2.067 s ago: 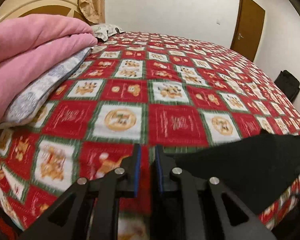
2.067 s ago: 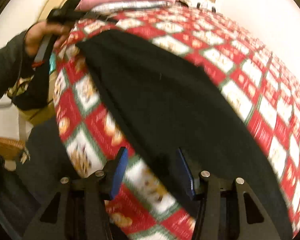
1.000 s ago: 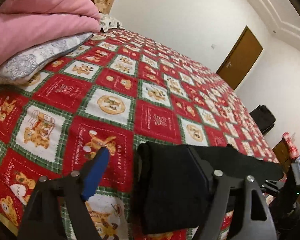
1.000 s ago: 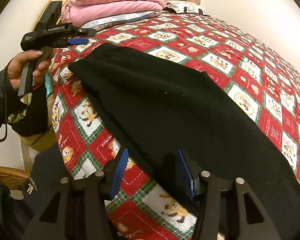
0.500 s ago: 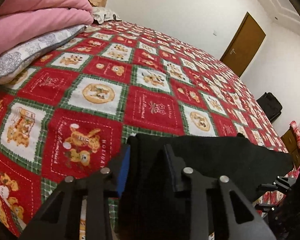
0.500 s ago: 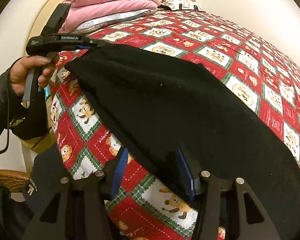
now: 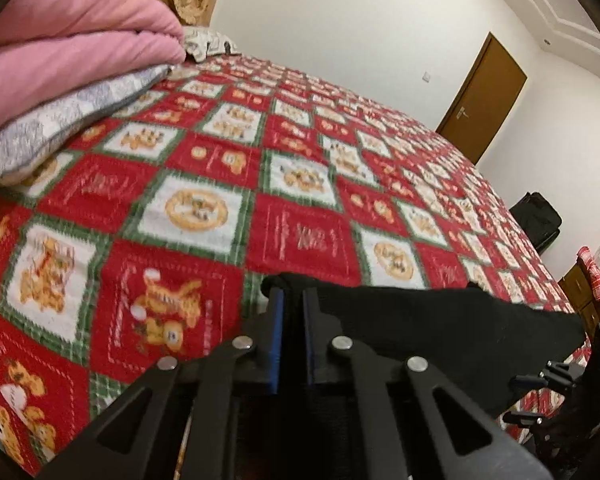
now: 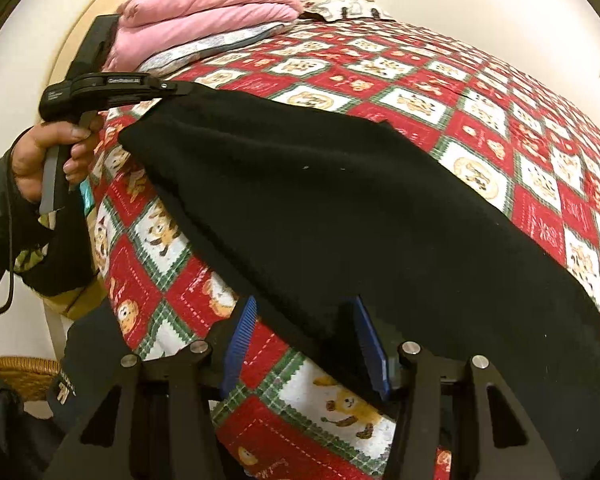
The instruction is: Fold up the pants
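Black pants point(image 8: 320, 200) lie spread across the near edge of a bed with a red, white and green checked bedspread point(image 7: 196, 208). My left gripper point(image 7: 291, 294) is shut on one corner of the pants point(image 7: 440, 320), and black fabric fills the narrow gap between its blue pads. In the right wrist view the left gripper point(image 8: 180, 89) sits in a person's hand point(image 8: 40, 160) at the pants' far left corner, holding it slightly raised. My right gripper point(image 8: 305, 308) stands half open over the near edge of the pants. The hem runs between its fingers and drapes over the right one.
A folded pink blanket point(image 7: 60, 52) on a grey patterned pillow point(image 7: 60, 120) lies at the head of the bed. A brown door point(image 7: 484, 96) and a black bag point(image 7: 536, 220) are beyond the far side. A wicker basket point(image 8: 16, 376) sits on the floor beside the bed.
My left gripper stood open around the pants' corner and has since shut on it. The right gripper has kept its half-open stance at the near hem.
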`<state>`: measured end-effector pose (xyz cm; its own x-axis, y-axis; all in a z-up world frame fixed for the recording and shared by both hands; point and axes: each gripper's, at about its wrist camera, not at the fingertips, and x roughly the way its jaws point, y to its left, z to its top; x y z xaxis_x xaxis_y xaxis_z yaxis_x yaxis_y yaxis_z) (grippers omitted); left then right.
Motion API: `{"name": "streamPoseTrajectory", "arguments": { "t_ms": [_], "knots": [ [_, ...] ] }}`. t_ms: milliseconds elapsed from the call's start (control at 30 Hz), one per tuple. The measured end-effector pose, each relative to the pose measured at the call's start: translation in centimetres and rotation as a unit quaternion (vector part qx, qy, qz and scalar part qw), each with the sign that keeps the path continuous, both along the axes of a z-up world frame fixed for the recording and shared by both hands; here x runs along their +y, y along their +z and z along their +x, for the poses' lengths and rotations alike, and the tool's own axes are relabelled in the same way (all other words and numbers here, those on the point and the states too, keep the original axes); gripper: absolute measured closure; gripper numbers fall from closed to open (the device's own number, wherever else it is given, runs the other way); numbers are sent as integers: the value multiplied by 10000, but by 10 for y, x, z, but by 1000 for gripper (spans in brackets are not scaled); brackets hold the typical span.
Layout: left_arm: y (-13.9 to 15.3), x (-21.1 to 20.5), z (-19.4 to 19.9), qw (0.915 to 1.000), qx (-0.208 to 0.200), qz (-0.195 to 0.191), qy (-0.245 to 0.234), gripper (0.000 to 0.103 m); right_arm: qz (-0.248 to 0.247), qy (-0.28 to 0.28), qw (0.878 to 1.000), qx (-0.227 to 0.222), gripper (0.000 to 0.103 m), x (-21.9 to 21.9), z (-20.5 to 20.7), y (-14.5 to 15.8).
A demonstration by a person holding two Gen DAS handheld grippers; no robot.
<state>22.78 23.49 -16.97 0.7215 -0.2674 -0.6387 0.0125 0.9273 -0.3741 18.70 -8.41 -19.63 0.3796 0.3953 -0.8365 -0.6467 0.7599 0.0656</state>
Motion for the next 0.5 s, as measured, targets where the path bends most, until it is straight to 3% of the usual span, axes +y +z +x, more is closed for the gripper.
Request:
{"name": "streamPoseTrajectory", "arguments": {
  "t_ms": [100, 167, 267, 333, 433, 500],
  "knots": [
    [4, -1, 11, 9995, -195, 248, -18, 94, -10, -79, 10000, 28, 51, -3, 2, -2],
    [-11, -3, 26, 9995, 127, 240, -191, 94, -36, -88, 9999, 55, 51, -3, 2, -4],
    [-25, 14, 34, 9988, 325, -371, -74, 93, -70, -35, 10000, 25, 51, -3, 1, -3],
    [-27, 18, 33, 9981, 346, -510, -80, 92, -132, 55, 9999, -47, 51, -3, -1, -1],
    [-26, 11, 30, 9994, 262, -36, -234, 88, -56, 13, 9999, -140, 51, -7, 6, 1],
    [-25, 6, 26, 9983, 194, 370, -397, 86, -171, 25, 9998, 104, 50, -9, 14, -11]
  ]
}}
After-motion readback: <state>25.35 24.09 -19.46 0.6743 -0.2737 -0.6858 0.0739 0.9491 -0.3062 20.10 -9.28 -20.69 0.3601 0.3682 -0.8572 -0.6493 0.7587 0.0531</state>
